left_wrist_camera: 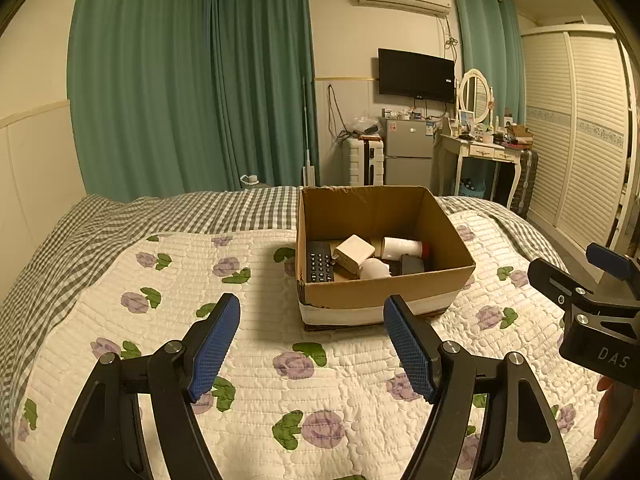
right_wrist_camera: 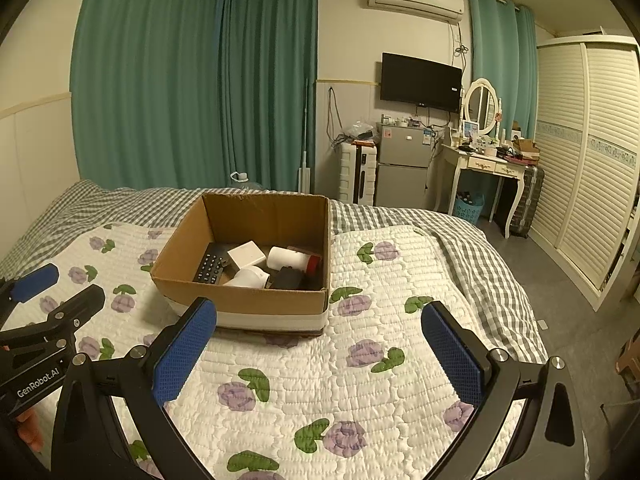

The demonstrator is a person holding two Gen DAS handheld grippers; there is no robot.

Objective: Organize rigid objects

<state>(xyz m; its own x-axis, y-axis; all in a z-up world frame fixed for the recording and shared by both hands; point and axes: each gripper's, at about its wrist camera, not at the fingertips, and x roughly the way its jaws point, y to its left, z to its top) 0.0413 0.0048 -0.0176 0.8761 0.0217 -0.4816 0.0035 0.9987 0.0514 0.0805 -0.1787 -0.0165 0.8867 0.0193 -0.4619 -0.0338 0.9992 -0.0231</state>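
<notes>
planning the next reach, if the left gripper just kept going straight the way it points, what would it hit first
Probably the near wall of the cardboard box: the open left gripper points at it across bare quilt, though its height over the bed is unclear.

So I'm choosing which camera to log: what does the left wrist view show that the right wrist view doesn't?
Only the left wrist view shows the right gripper, at its right edge. Only the right wrist view shows the left gripper, plus the floor beside the bed. Both share the cardboard box on the floral quilt, holding a remote, a white adapter and a white bottle. Both grippers are open and empty.
</notes>
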